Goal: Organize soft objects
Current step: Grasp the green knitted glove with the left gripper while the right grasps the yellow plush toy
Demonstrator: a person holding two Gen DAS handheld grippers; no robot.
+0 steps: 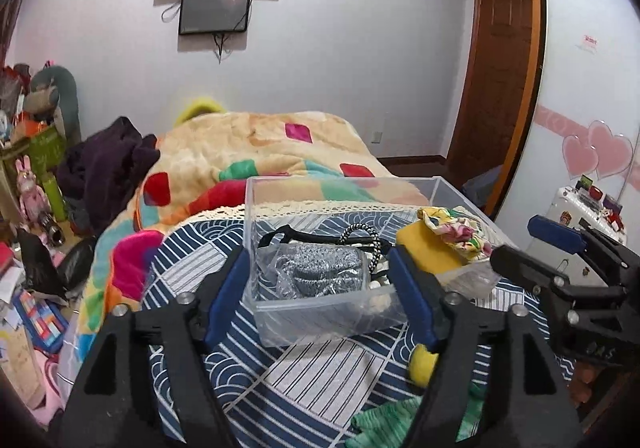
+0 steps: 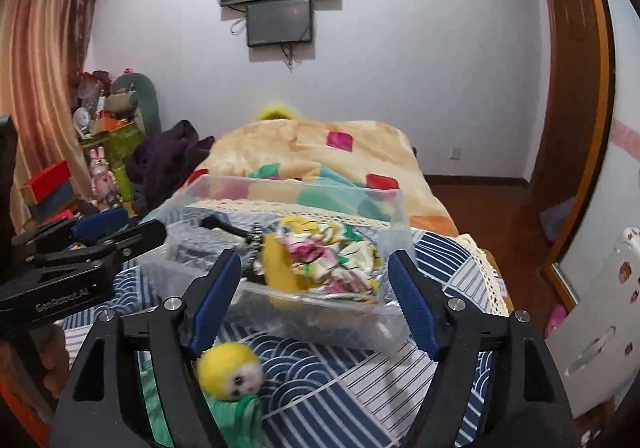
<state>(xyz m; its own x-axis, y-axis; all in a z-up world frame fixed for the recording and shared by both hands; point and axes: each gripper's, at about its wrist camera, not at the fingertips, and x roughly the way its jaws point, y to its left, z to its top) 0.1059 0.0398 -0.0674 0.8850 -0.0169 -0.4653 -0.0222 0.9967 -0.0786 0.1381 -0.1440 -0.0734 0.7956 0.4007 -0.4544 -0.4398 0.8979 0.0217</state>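
A clear plastic box [image 1: 320, 312] [image 2: 394, 215] rests on the blue-and-white patterned bed cover. Inside lie a grey glittery item in a plastic bag [image 1: 320, 272], a black-and-white cord [image 1: 360, 234], and a yellow, floral-print soft toy [image 1: 452, 240] [image 2: 320, 256]. My left gripper [image 1: 318, 268] stands open just in front of the box, its blue pads either side of the near wall. My right gripper [image 2: 316, 272] is open too, nothing pressed between its pads. A doll with a yellow head and green body [image 2: 230, 370] [image 1: 422, 364] lies on the cover near the right gripper's left finger.
A colourful patchwork blanket [image 1: 260, 151] [image 2: 320, 151] covers the far bed, with a dark purple garment [image 1: 108, 163] at its left. Toys and boxes [image 1: 32, 151] crowd the left floor. A white appliance [image 2: 600, 312] stands at the right. A wooden door [image 1: 500, 59] is beyond.
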